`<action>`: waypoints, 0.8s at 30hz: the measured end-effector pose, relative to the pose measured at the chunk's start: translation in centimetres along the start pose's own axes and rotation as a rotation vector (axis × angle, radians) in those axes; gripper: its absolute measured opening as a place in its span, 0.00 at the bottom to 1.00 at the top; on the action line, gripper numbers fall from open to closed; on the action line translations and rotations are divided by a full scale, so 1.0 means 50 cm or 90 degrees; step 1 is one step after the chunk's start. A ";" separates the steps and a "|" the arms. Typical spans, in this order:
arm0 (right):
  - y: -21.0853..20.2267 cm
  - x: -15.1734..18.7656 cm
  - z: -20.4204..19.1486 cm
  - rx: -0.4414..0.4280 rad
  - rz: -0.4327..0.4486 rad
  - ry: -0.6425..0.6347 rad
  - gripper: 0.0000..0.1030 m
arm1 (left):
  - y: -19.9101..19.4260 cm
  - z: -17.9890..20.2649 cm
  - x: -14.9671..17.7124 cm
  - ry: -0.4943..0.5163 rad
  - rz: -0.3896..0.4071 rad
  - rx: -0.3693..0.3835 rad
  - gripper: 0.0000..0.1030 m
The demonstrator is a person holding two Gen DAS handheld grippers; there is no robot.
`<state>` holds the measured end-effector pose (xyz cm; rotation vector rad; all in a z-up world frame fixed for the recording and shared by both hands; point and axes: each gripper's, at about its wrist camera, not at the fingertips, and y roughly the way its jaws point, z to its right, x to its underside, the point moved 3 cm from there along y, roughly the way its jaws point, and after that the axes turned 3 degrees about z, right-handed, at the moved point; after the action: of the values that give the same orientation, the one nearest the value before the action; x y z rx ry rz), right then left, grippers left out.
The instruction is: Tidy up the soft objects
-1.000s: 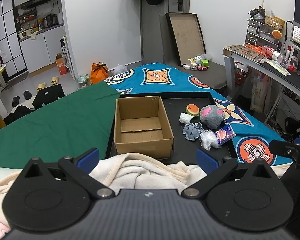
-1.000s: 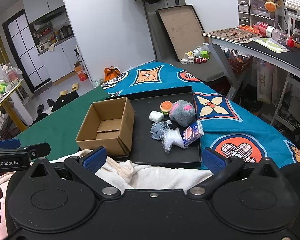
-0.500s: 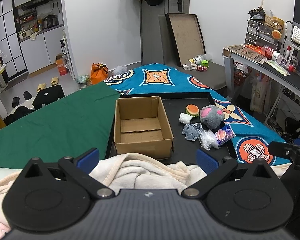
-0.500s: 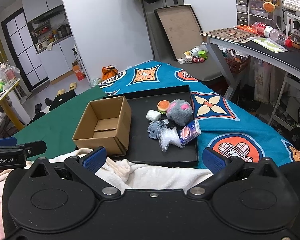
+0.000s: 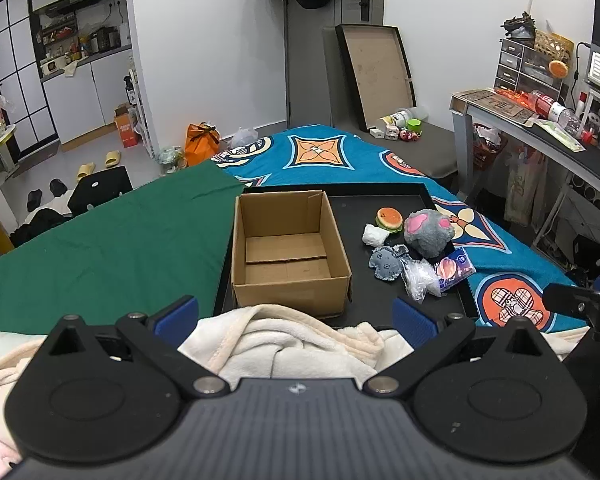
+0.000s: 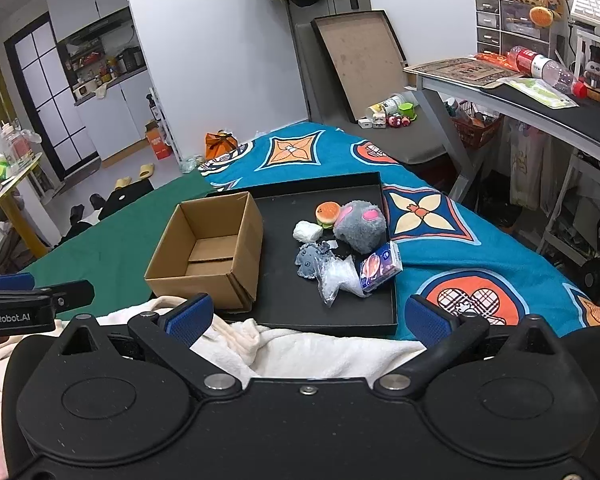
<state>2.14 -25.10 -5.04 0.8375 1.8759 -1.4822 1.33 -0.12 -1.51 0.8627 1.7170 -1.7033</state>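
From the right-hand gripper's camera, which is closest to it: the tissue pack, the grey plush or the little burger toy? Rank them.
Measured from the right gripper:
1. Tissue pack, at the tray's right edge, nearest.
2. Grey plush, just behind the pack.
3. Burger toy, farthest, left of the plush.

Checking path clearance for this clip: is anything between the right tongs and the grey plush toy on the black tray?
Nothing solid blocks it. The right tongs are open above a cream blanket. Bare black tray leads toward the grey plush toy, but a plastic bag and tissue pack lie just before it.
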 end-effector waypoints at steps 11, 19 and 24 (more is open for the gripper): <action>0.025 -0.003 0.009 0.006 -0.007 0.001 1.00 | 0.033 -0.004 -0.010 -0.007 -0.010 -0.004 0.99; 0.061 -0.002 0.023 0.010 -0.017 0.004 1.00 | 0.077 -0.016 -0.009 -0.024 -0.033 -0.015 0.99; 0.090 -0.002 0.038 0.011 -0.024 0.015 1.00 | 0.105 -0.023 -0.009 -0.025 -0.043 -0.024 0.99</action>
<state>5.81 -26.14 -8.03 0.8343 1.9085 -1.5198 5.75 0.93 -4.45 0.7581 1.7635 -1.7147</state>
